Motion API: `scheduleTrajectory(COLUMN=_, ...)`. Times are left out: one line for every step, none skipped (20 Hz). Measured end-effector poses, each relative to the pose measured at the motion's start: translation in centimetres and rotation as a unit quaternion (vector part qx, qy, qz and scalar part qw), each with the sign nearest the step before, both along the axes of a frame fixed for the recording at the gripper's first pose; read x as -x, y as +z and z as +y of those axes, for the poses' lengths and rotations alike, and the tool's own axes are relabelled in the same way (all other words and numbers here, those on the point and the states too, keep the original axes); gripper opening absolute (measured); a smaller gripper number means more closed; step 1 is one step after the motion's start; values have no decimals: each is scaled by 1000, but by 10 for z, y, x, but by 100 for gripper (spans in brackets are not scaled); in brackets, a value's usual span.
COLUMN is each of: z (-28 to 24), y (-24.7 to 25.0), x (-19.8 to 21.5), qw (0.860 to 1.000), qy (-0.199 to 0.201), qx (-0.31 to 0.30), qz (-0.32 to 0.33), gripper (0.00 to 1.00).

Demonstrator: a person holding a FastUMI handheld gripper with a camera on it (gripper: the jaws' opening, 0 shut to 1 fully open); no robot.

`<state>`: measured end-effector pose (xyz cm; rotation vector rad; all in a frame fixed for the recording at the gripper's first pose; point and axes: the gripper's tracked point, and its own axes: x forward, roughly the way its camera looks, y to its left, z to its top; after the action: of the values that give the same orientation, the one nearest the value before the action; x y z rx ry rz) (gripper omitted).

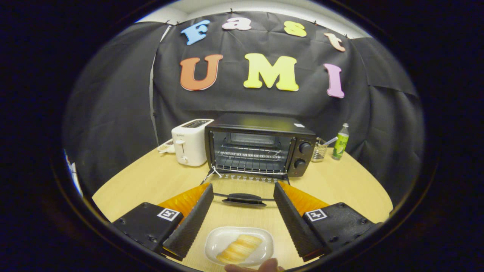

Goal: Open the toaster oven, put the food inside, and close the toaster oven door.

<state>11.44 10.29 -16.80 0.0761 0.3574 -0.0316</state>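
Tool [244, 189] gapes wide above plated bread [239, 248], facing open toaster oven [260, 145].

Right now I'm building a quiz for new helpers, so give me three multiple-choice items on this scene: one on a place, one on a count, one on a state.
1. Where is the white dish with the pastry?
A. inside the oven
B. between the fingers
C. behind the toaster

2. How many knobs are on the toaster oven?
A. one
B. two
C. four

3. How is the oven door?
A. folded down open
B. shut
C. taken off

Answers:
1 B, the dish lies on the table between the spread fingers of the gripper.
2 B, two dark knobs sit one above the other on its right panel.
3 A, the rack is bare to view and the door handle lies flat ahead of the fingers.
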Motion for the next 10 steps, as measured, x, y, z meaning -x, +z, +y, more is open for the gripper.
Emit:
scheduleTrajectory(z=-2, y=5, x=10, qw=1000, qy=-5, qx=-5, qz=-6, gripper=100)
scheduleTrajectory(z=-3, y=9, x=19, qw=1000, qy=-7, qx=-11, qz=-5, gripper=100)
scheduleTrajectory(z=-4, y=11, x=26, qw=1000, qy=-9, qx=-17, qz=-4, gripper=100)
scheduleTrajectory(z=-6, y=13, x=33, qw=1000, qy=-14, qx=-20, qz=0, gripper=100)
scheduleTrajectory(z=-9, y=12, x=41, qw=1000, qy=-17, qx=-22, qz=7, gripper=100)
scheduleTrajectory(z=-10, y=11, x=47, qw=999, qy=-19, qx=-24, qz=13, gripper=100)
scheduleTrajectory(z=-9, y=7, x=54, qw=999, qy=-19, qx=-29, qz=22, gripper=100)
scheduleTrajectory(z=-9, y=2, x=59, qw=999, qy=-19, qx=-36, qz=35, gripper=100)
scheduleTrajectory(z=-7, y=-6, x=63, qw=998, qy=-18, qx=-45, qz=48, gripper=100)
scheduleTrajectory(z=-6, y=-13, x=67, qw=997, qy=-18, qx=-52, qz=63, gripper=100)
